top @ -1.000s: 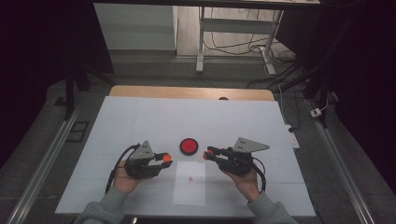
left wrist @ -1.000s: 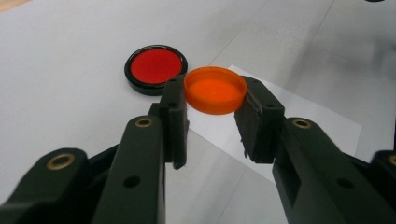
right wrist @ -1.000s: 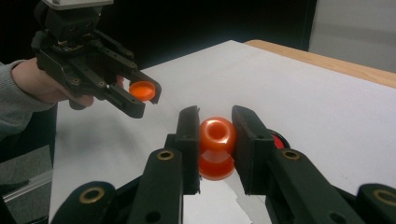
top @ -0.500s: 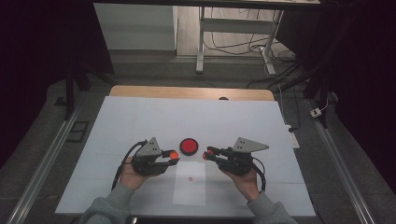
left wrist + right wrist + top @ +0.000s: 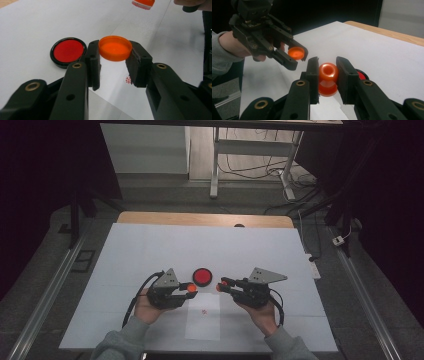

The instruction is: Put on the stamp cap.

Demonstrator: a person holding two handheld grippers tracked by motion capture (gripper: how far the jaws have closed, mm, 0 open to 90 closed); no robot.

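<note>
1. The orange cap (image 5: 115, 48) is a shallow round lid of glossy, slightly see-through plastic with a low rim; the left gripper (image 5: 113, 63) holds it by its edges, clamped between the two black jaws, above the white surface (image 5: 150, 250).
2. In the right gripper view the same cap shows its hollow underside, held at the tips of the left gripper, which hangs in the air to the upper left.
3. The orange stamp (image 5: 328, 78) is a small waisted body, rounded at the top with a dimple in its crown and flaring again lower down. The right gripper (image 5: 327, 75) is closed on its upper part, one jaw on each side.
4. In the high view the two grippers face each other just in front of the ink pad (image 5: 202, 276), cap and stamp near each other but apart.
5. The ink pad is a flat red disc in a black ring, lying on the surface just beside the left gripper's jaw.
6. A white sheet of paper (image 5: 202, 320) lies between the person's hands, bearing a small red mark (image 5: 128, 80).
7. The mark is half hidden behind a jaw in the left gripper view and tiny from above, so its design cannot be read.
8. The stamp's printing face is probably turned away; it is cut off at the top of the left gripper view.
9. The ink pad is mostly hidden behind the right gripper's jaw in that gripper's view.
</note>
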